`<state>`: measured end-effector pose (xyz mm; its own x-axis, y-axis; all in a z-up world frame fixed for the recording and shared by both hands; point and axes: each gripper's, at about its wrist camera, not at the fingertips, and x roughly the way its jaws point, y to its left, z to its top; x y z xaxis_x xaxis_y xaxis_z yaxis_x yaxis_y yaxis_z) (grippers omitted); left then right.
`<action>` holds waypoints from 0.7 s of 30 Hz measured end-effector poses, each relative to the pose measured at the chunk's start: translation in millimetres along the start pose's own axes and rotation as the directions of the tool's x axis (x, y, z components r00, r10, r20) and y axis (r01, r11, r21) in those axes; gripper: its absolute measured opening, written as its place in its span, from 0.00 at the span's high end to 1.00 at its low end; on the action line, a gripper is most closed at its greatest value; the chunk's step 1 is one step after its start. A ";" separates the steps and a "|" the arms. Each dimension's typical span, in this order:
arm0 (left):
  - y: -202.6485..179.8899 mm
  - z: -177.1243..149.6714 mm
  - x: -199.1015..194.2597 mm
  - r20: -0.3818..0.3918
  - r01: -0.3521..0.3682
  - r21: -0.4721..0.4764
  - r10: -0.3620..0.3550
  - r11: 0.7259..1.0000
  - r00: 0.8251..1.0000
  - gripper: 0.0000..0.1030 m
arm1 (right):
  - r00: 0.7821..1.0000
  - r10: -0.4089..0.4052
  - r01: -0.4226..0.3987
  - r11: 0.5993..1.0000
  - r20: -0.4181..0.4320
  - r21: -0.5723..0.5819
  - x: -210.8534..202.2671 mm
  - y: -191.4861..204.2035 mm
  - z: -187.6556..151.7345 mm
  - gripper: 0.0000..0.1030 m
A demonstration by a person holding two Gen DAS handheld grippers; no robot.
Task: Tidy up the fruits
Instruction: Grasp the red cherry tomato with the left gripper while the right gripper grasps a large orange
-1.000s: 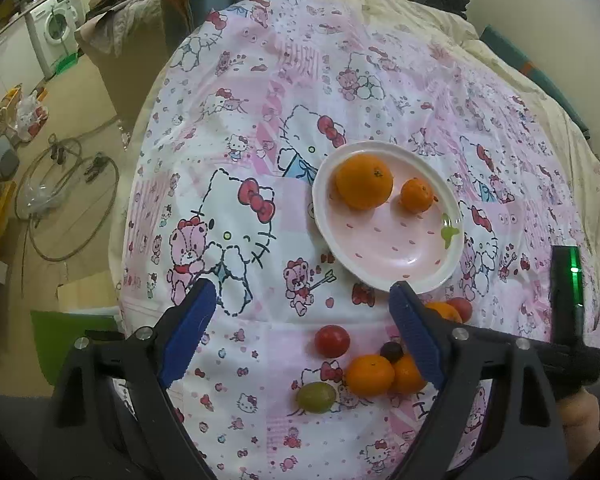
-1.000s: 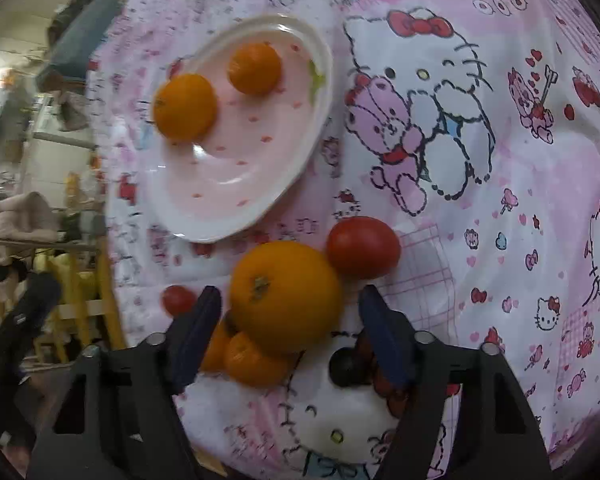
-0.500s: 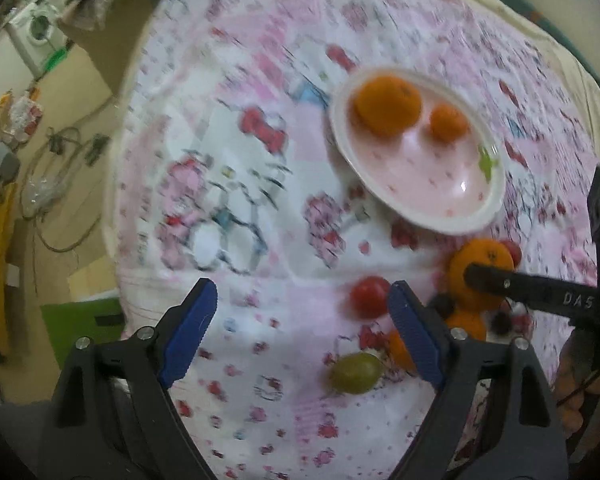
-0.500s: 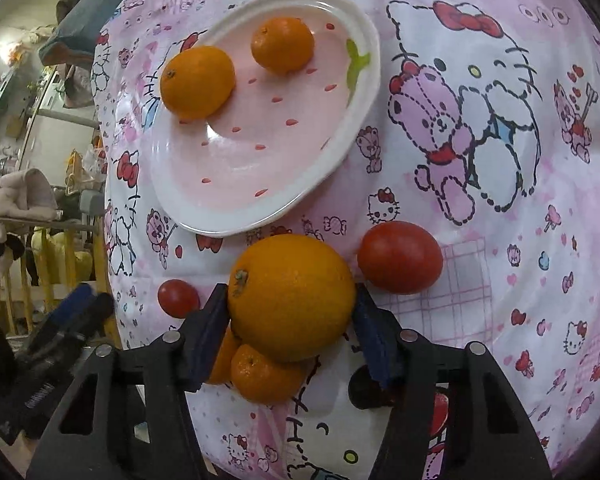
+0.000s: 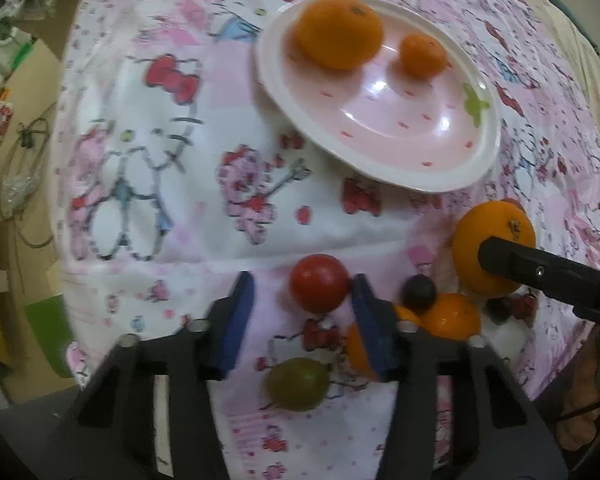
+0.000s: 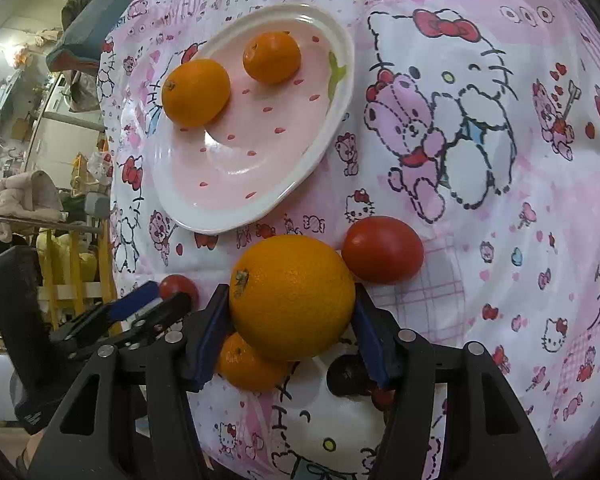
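A small red tomato (image 5: pixel 319 282) lies on the pink cartoon-print cloth between the blue pads of my left gripper (image 5: pixel 302 300). Its jaws are closing; the right pad is at the tomato, the left pad stands apart from it. My right gripper (image 6: pixel 290 300) is shut on a big orange (image 6: pixel 292 276), pads pressing both its sides, above a smaller orange (image 6: pixel 244 364). In the left wrist view that big orange (image 5: pixel 496 240) shows behind a black finger (image 5: pixel 540 276). The pink plate (image 6: pixel 236 216) holds two oranges (image 6: pixel 196 92) (image 6: pixel 272 62).
More loose fruit lies near the cloth's front edge: a green fruit (image 5: pixel 298 384), a dark grape (image 5: pixel 419 294), an orange (image 5: pixel 450 316) and a large red tomato (image 6: pixel 382 254). The table edge drops to a floor with cables (image 5: pixel 28 140) on the left.
My left gripper has come down over the small red tomato and its jaws have narrowed around it. The right gripper's pads have closed onto the big orange and it has stayed in place.
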<state>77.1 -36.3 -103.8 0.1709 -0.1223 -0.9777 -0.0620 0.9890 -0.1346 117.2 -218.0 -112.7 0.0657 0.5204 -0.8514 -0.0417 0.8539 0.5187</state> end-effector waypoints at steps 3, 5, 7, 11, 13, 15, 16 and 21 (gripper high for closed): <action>-9.5 -0.5 1.3 -0.002 -0.008 0.022 0.008 1.000 1.000 0.75 | 1.000 0.010 -0.010 1.000 0.007 0.003 -5.5 -3.0 -0.6 0.41; -11.5 -0.3 3.0 -0.005 -0.013 0.020 0.013 1.000 1.000 0.75 | 1.000 0.012 -0.012 1.000 0.011 0.002 -8.1 -4.0 -1.2 0.41; -12.2 0.4 4.4 -0.008 -0.007 0.008 0.007 1.000 1.000 0.75 | 1.000 0.008 -0.008 1.000 0.017 -0.005 -11.2 -5.2 -2.3 0.41; -14.9 2.1 4.7 -0.005 -0.005 0.001 0.005 1.000 1.000 0.75 | 1.000 0.013 -0.013 1.000 0.025 -0.005 -16.6 -7.7 -4.0 0.41; -12.0 0.1 2.8 0.000 -0.009 0.007 0.009 1.000 1.000 0.75 | 1.000 0.012 -0.012 1.000 0.027 -0.007 -19.1 -8.6 -5.0 0.41; -11.0 -1.0 2.4 0.002 -0.009 0.003 0.009 1.000 1.000 0.75 | 1.000 0.013 -0.012 1.000 0.024 -0.011 -19.9 -9.1 -6.4 0.41; -9.4 -2.0 1.5 0.002 -0.009 0.005 0.009 1.000 1.000 0.75 | 1.000 0.008 -0.008 1.000 0.023 -0.013 -19.8 -9.6 -7.1 0.41; -9.9 -2.6 3.3 0.003 -0.022 0.012 0.022 1.000 1.000 0.74 | 1.000 -0.007 0.007 1.000 0.025 -0.013 -24.2 -11.6 -8.4 0.41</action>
<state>75.8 -46.7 -106.1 0.1721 -0.1008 -0.9799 -0.0541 0.9923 -0.1115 107.7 -240.5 -98.7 0.0909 0.5144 -0.8527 -0.0544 0.8575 0.5115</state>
